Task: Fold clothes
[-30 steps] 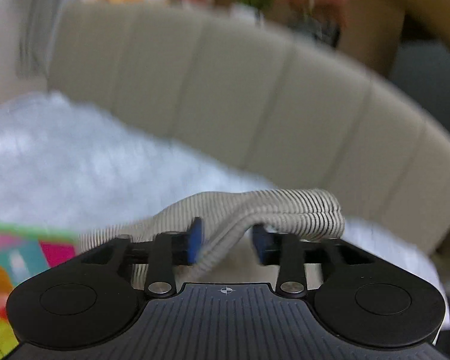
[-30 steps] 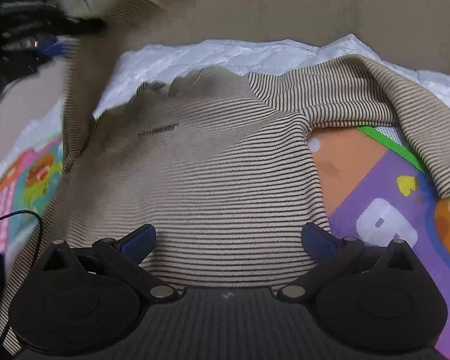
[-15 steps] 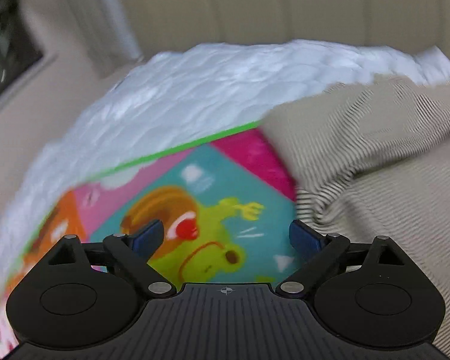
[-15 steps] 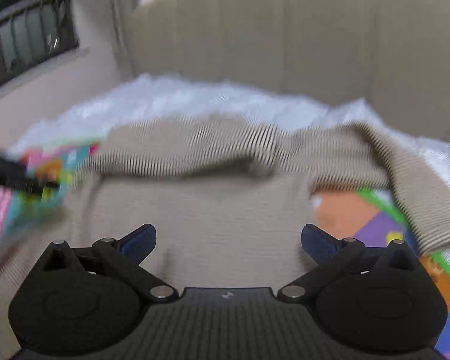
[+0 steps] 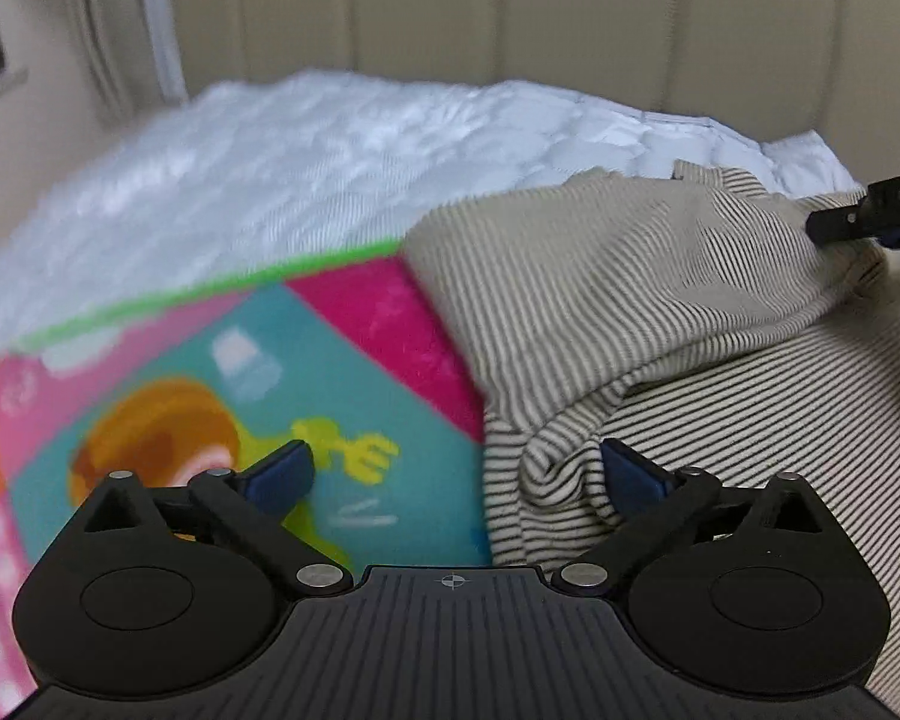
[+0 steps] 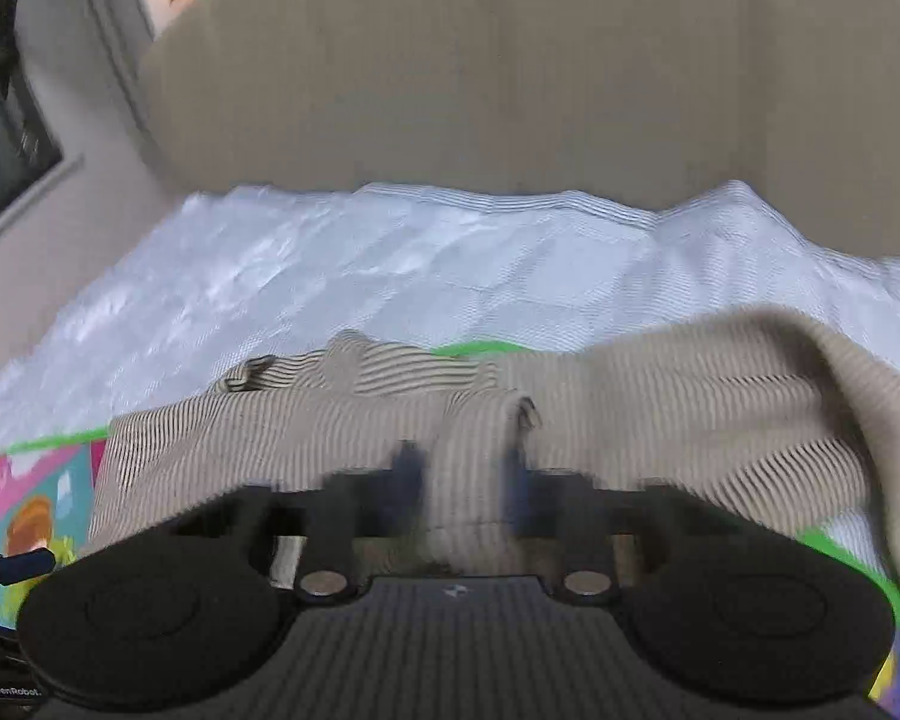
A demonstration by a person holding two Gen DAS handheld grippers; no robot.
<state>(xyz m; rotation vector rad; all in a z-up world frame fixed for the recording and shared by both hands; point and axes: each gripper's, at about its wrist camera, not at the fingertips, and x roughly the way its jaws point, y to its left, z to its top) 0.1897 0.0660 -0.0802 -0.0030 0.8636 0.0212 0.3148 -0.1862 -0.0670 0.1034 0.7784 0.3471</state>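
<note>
The striped sweater (image 5: 660, 312) lay on the bright play mat (image 5: 222, 372) — a white blanket (image 5: 330, 168) lay at the far side. The left gripper (image 5: 456, 474) had its jaws wide, holding nothing. The right gripper (image 6: 462, 480) pinched a bunch of the sweater — its jaws were narrow.

One striped sweater (image 5: 660, 312), one colourful play mat (image 5: 222, 396), one white quilt (image 6: 426, 264), one beige sofa back (image 6: 510, 72), two grippers.
</note>
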